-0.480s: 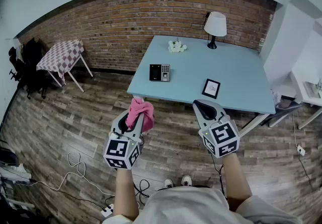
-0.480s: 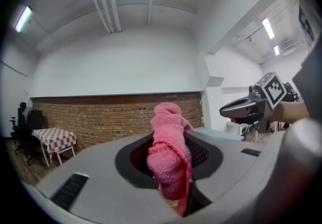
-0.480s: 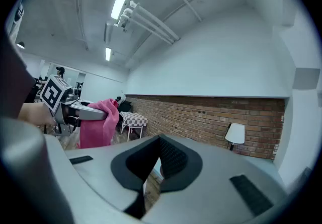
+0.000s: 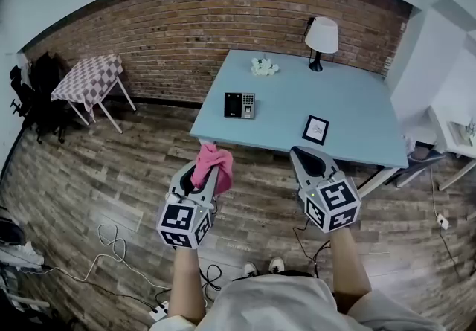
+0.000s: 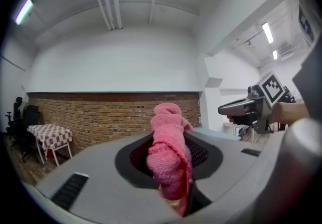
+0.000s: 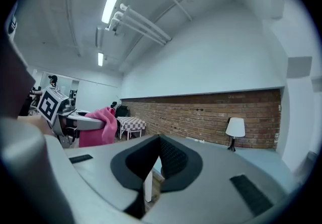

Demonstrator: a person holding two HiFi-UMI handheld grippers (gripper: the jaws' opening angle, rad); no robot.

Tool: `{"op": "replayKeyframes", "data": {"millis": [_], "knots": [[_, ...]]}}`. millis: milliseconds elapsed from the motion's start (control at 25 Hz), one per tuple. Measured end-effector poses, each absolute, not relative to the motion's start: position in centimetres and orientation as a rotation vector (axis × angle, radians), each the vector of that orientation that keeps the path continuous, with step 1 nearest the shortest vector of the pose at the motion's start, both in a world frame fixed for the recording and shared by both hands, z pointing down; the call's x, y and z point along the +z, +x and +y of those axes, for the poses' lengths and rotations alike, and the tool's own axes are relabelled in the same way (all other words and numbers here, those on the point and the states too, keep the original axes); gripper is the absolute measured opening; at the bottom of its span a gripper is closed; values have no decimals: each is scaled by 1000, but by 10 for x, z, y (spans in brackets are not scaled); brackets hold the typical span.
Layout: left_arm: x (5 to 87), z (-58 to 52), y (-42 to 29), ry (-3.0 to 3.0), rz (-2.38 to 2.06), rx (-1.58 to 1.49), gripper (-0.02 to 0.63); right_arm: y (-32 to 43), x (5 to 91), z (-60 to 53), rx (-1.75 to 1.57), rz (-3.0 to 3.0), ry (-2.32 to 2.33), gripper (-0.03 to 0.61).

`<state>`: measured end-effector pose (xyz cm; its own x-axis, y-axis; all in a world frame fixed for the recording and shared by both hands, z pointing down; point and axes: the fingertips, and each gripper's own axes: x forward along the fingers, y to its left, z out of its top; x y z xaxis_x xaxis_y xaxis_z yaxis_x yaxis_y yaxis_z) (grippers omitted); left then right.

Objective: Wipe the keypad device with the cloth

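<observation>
A black keypad device (image 4: 239, 105) lies flat on the light blue table (image 4: 349, 110), near its left front edge. My left gripper (image 4: 204, 170) is held over the floor in front of the table, shut on a pink cloth (image 4: 213, 165) that bunches up out of the jaws. In the left gripper view the cloth (image 5: 170, 152) fills the gap between the jaws of the left gripper (image 5: 173, 165). My right gripper (image 4: 306, 159) hovers by the table's front edge, shut and empty. In the right gripper view the right gripper (image 6: 157, 160) has its jaws together, with the cloth (image 6: 98, 126) off to the left.
On the table stand a small framed picture (image 4: 315, 129), a white lamp (image 4: 320, 39) at the back and white flowers (image 4: 262, 66). A brick wall (image 4: 186, 24) runs behind. A checkered side table (image 4: 85, 82) stands at left. Cables (image 4: 111, 244) lie on the wooden floor.
Both grippers have edged slightly to the right and toward the table. The cloth stays clamped in the left gripper.
</observation>
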<state>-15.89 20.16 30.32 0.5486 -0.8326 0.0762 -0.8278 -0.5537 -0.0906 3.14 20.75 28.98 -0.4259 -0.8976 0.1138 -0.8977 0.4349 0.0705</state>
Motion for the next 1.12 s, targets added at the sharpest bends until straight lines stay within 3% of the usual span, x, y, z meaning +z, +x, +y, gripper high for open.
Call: {"op": "replayKeyframes", "data": {"millis": [520,1120], "knots": [[337,148,-167,-2799,1457,-205,126,26,323,158,71,-2459,1614,14],[344,-25,-131,-2769,1539,-249,126,59,336,-28,96,-2492,1540,14]]}}
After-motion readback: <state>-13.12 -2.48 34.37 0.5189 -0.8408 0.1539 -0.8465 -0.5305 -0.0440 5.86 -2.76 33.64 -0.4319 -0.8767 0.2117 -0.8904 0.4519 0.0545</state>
